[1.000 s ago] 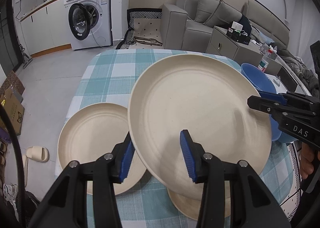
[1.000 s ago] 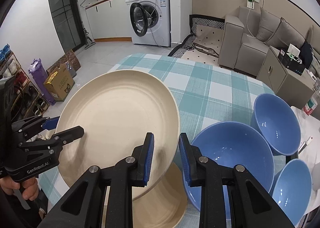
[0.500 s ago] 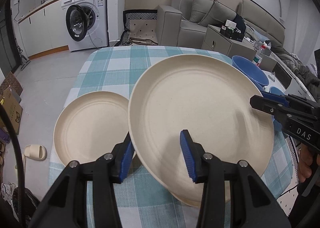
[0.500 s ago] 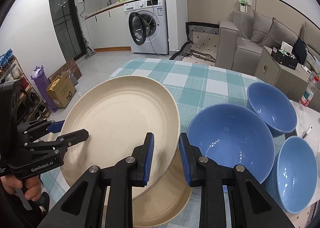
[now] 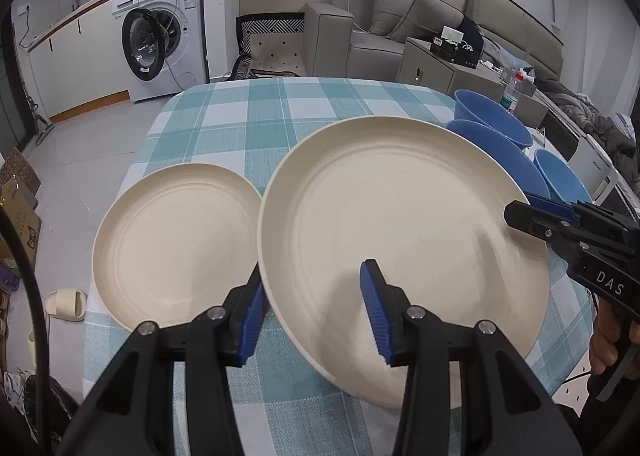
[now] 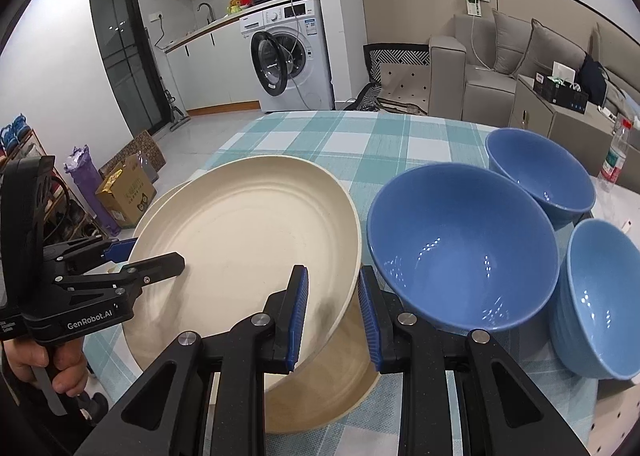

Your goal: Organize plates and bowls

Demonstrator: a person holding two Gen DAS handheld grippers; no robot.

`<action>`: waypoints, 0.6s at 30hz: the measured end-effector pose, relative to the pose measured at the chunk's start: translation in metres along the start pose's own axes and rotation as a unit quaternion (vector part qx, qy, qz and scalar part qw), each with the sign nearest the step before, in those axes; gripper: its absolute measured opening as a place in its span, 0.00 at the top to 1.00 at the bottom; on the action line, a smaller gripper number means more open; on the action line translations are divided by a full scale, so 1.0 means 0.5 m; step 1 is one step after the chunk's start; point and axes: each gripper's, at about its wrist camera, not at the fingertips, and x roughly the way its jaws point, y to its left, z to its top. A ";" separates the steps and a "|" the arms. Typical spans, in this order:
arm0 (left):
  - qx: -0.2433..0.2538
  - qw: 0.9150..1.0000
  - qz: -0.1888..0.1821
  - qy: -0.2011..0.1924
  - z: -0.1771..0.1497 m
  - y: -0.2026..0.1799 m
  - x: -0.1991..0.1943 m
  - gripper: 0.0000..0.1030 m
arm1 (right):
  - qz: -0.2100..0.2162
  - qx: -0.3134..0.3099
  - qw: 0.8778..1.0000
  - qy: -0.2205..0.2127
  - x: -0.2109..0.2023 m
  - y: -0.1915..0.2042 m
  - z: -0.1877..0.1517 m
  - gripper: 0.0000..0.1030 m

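A large cream plate is held above the checked table, tilted, by both grippers. My left gripper straddles its near left rim. My right gripper straddles its right rim and also shows at the right of the left wrist view. A second cream plate lies flat on the table to the left. Another cream plate lies under the held one. Three blue bowls stand to the right: a big one, one behind it and one at the right edge.
The table's teal checked cloth stretches beyond the plates. The table's left edge drops to the floor, where a slipper lies. A washing machine and a grey sofa stand far behind.
Both grippers pulled back and lifted the large plate with them; it now sits lower in view and further from the left plate. The bowls look further off.
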 end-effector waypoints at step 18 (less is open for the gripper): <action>0.019 0.999 -0.003 0.025 -0.026 -0.020 0.037 0.57 | -0.002 0.004 1.000 0.016 0.031 -0.016 -0.044 0.73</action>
